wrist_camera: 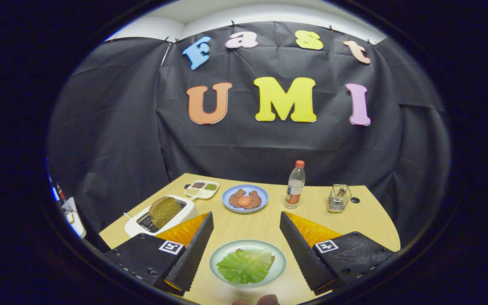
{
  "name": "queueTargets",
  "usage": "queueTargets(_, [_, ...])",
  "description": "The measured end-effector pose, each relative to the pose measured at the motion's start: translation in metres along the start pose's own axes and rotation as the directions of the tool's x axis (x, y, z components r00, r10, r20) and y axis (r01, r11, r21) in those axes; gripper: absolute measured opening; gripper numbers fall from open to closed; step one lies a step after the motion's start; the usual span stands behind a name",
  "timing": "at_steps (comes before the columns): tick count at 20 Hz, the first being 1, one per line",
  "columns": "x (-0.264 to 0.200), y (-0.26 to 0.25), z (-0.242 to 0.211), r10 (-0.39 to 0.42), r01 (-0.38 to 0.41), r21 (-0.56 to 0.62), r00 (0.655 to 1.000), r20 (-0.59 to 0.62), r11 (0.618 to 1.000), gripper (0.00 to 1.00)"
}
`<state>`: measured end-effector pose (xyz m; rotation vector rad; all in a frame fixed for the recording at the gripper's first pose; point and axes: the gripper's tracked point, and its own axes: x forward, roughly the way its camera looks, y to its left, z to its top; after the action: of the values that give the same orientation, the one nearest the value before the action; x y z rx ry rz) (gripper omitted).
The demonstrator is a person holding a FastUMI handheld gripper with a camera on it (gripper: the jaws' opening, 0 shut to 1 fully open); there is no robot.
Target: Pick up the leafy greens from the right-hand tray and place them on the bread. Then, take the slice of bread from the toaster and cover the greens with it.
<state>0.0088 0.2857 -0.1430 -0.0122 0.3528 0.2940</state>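
Two fingers of the gripper [246, 231] stand spread wide apart, released, clasping nothing. Between them, on the near part of the wooden table [354, 220], sits a pale green plate [279, 264]. On that plate lie the leafy greens [244, 266], a broad crinkled leaf spread flat. Under the leaf a brown edge of bread [272, 259] peeks out on the right side; the greens rest on top of it, covering most of it. Neither finger touches plate or leaf; the left finger stands just beside the plate's left rim, the right finger a little apart from its right rim.

Far left of the left finger: a white toaster [142, 222], with a slice of bread [164, 211] standing up out of its slot, dark brown crust, tilted slightly. The slice is well apart from the fingers, beyond and to the left.

Beyond the toaster, farther back: a small white divided tray [202, 189] with dark and green contents in its compartments; what they are is too small to tell.

Straight ahead, beyond the fingers, a blue plate [228, 204] carrying two brownish pieces with an orange-pink round piece between them. Right of it a clear bottle [295, 185] with a red cap, upright. Farther right, a small wire holder [339, 198], upright, near the table's far right edge.

At the very near edge, below the green plate, fingertips of a person's hand [257, 300] just show.
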Motion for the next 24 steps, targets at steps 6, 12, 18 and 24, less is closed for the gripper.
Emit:
queueTargets(6, [0.006,0.072,0.013,0.045,-0.046,0.004,0.999,0.015,0.999,0.96])
queueTargets(12, [0.037,0.135,-0.009,0.045,-0.043,0.053,0.998,-0.047,0.998,0.96])
queueTargets(18, [0.079,0.19,-0.033,0.021,-0.012,0.081,0.994,-0.106,0.997,0.96])
queueTargets(24, [0.111,0.197,-0.049,-0.049,0.065,0.111,0.989,-0.142,0.992,0.89])
